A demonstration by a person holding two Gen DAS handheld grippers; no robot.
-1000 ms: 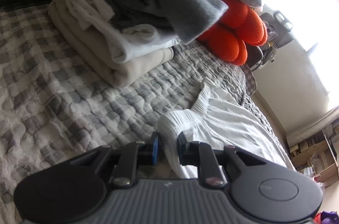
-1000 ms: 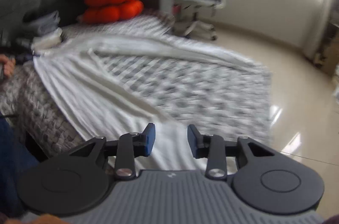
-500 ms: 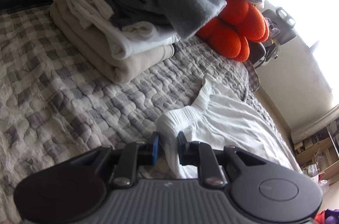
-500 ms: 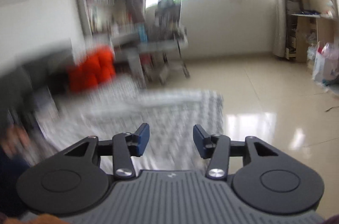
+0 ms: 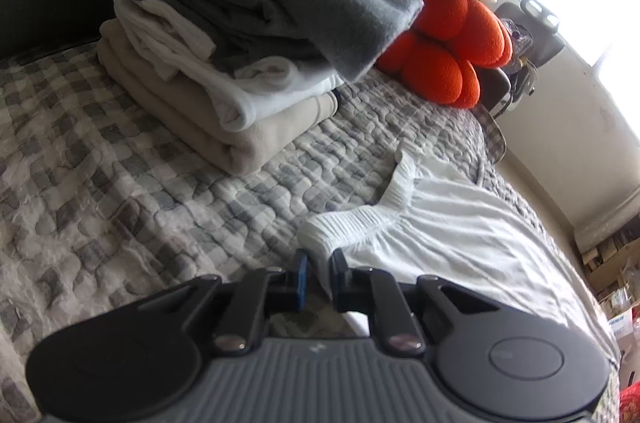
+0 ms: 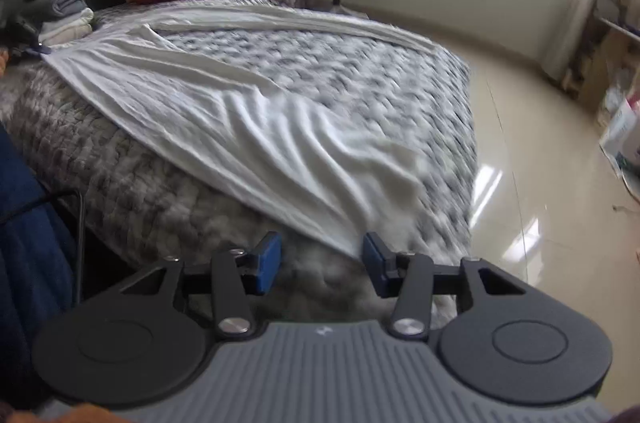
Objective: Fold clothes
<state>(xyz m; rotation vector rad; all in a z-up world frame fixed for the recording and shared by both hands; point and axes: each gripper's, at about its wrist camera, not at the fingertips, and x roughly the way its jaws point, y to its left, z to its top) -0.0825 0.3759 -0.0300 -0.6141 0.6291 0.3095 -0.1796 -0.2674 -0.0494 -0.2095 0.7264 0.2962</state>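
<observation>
The bed (image 6: pixel 120 159), under a checked grey quilt, carried everything. A folded stack (image 5: pixel 208 63) sat toward its head end. The left tongs (image 5: pixel 318 277), narrowed further a moment ago, pinched the ribbed edge of the white garment (image 5: pixel 452 235), spread along the near edge. The right tongs (image 6: pixel 320 259) stood half open, empty, above its far corner. That corner hung over the side, so a poor grab there might drag the garment floorward. No containers showed.
</observation>
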